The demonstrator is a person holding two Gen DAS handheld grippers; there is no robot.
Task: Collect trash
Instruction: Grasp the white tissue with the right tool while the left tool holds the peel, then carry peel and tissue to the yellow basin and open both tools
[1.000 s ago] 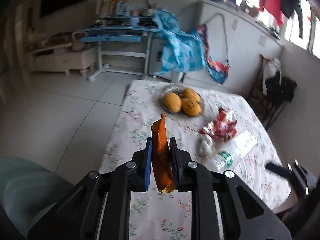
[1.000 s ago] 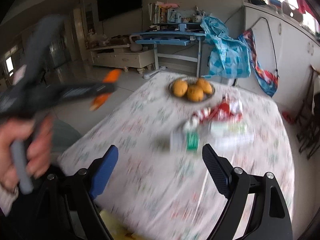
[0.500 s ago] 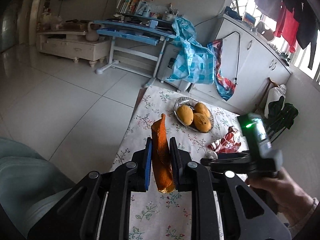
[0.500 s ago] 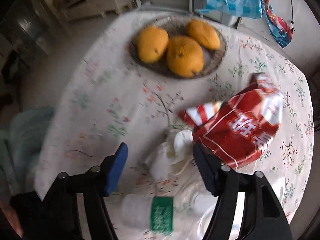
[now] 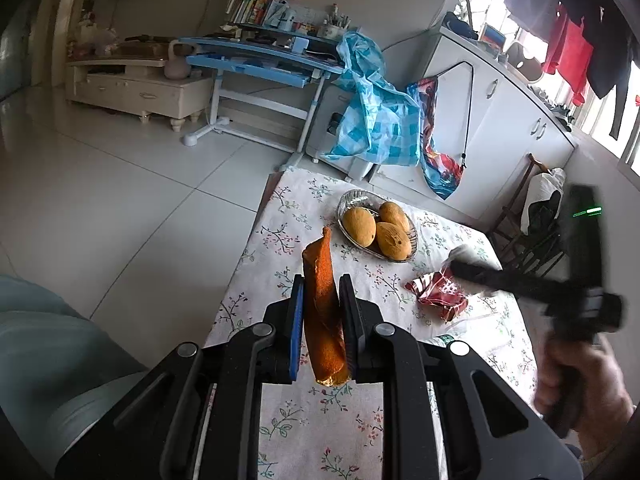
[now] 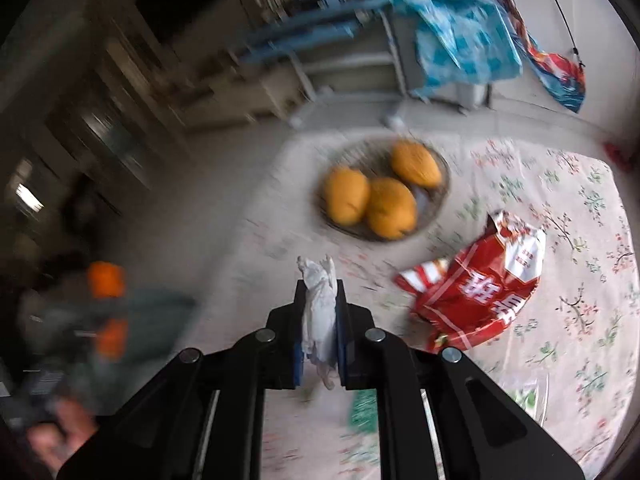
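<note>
Right gripper (image 6: 319, 286) clamped on crumpled white tissue (image 6: 319, 312), above floral tablecloth (image 6: 580, 280), red snack wrapper (image 6: 476, 292) just right, glass dish (image 6: 440, 196) holding three mangoes (image 6: 380, 196) beyond, background motion-blurred

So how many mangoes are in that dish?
3, all in the glass dish at the table's far end: left mango, back mango, front mango. None seems hidden.

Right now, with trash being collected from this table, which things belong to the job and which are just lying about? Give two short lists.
Belongs to the job:
orange peel, clamped in the left gripper
crumpled white tissue, pinched in the right gripper
red snack wrapper

Just lying about:
mangoes in their glass dish
floral tablecloth
</note>
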